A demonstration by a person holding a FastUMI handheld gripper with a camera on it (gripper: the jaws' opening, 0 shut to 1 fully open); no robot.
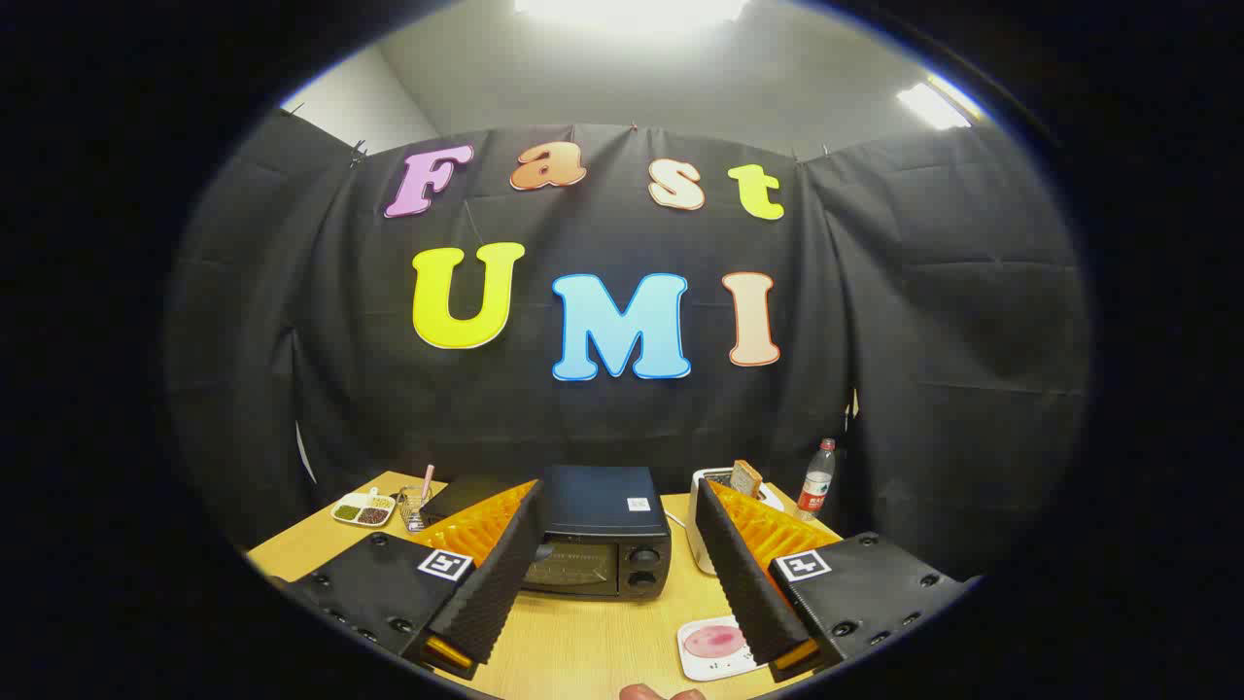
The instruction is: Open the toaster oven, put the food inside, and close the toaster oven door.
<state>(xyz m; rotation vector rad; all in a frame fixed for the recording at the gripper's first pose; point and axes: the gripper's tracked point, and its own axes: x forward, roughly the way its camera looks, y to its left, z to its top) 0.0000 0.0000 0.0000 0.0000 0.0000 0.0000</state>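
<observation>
Approach stage: my gripper (622, 574) is spread wide and empty, facing the shut toaster oven (603, 533).

Going left to right: a small dish of sorted bits (363, 508) sits far left on the table (583, 642), with a little wire basket (415, 506) just beside it; past my left finger the toaster oven stands between and beyond the two fingers, door (573, 568) closed and two knobs (641, 567) on its right side. A white toaster holding a bread slice (746, 477) peeks over the right finger, with a bottle (817, 480) further right. The food on its white plate (714, 647) lies nearer me, just inside the right finger. I judge opening the door comes first, so I need to move forward and reach its top edge; I cannot make out the handle.
</observation>
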